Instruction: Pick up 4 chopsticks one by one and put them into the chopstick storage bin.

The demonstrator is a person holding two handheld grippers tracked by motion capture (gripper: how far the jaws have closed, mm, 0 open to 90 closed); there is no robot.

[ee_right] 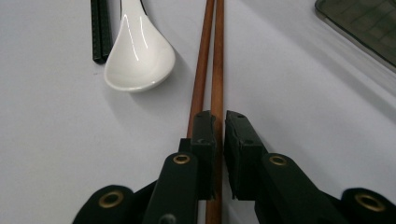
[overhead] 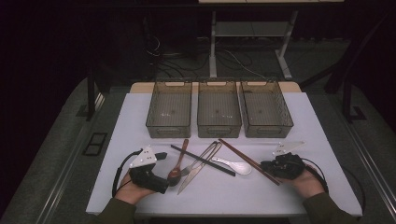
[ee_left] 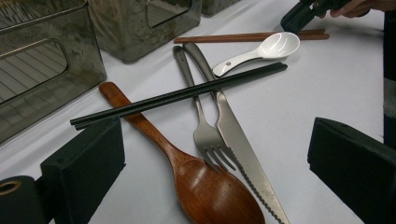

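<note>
The brown chopsticks (ee_right: pixel 209 70) lie side by side on the white table (overhead: pixel 299 121), running from just before the bins toward the person's right hand. The right gripper (ee_right: pixel 220 116) has its jaws pinched narrow on one stick of the pair near its end, the other stick lying just outside the jaws. Just beside the pair sits a white spoon (ee_right: pixel 137 51), touching the black chopsticks (ee_left: pixel 182 94), which cross over a fork (ee_left: pixel 205 130) and knife (ee_left: pixel 238 144). A wooden spoon (ee_left: pixel 205 191) lies nearest the left gripper (ee_left: pixel 215 163), whose jaws stand wide apart around its bowl, touching nothing. Three grey bins (overhead: pixel 218 112) line the far side.
</note>
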